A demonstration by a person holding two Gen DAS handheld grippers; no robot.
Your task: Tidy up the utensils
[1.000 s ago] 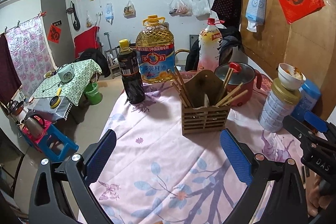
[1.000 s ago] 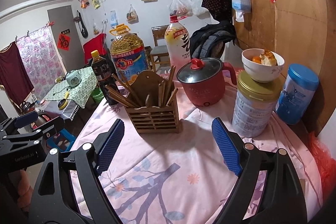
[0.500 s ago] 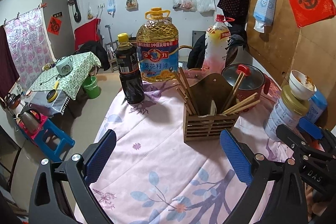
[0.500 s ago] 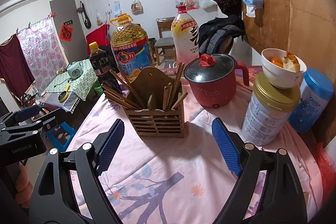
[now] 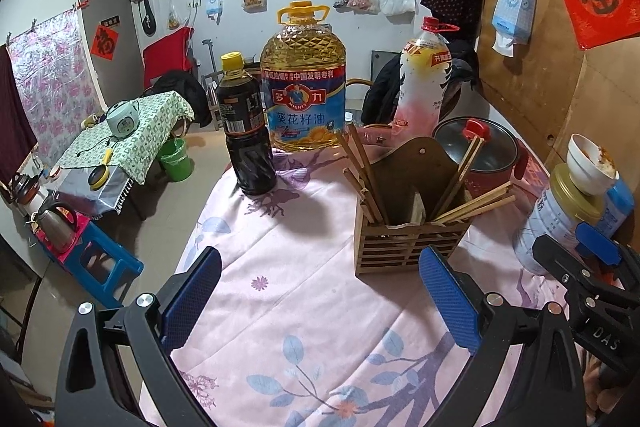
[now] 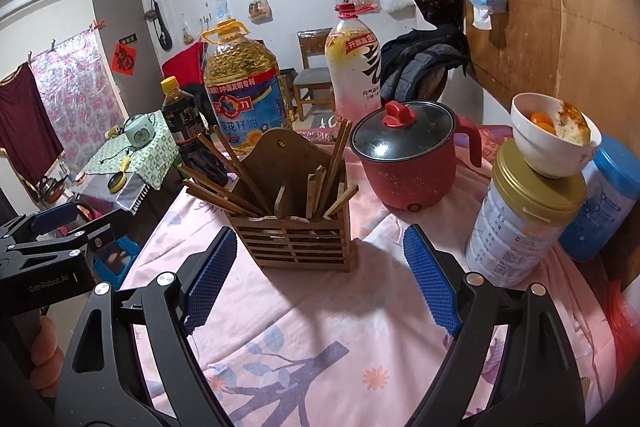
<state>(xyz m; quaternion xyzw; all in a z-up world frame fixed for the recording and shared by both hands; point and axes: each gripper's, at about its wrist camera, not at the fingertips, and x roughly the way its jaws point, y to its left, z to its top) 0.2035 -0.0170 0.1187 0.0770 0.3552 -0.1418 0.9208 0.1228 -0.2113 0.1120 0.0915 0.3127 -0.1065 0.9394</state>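
1. Left wrist view: the left gripper fills the lower part of the frame, its blue pads spread wide with nothing between them, over the pink flowered tablecloth.
2. Right of centre stands the wooden chopstick holder. The chopsticks stand in it, fanned out to both sides. None lie loose on the cloth that shows here.
3. Behind the holder, from left to right, are a dark soy sauce bottle, a sunflower oil jug and a pinkish drink bottle. At the right edge the right gripper shows from the side; whether it is spread cannot be told from here.
4. Right wrist view: the right gripper sits low in the frame, pads well apart and empty, with the holder between and beyond them at centre.
5. This view adds the red electric pot whole, right of centre, a bowl with food on a gold-lidded tin, and a blue canister at the right edge. The left wrist view alone shows the far left of the room and its green-clothed table.
6. Progress: all visible chopsticks are in the holder, as the task would leave them. That fits a finished sorting, or sticks about to be rearranged; the pictures do not settle which.
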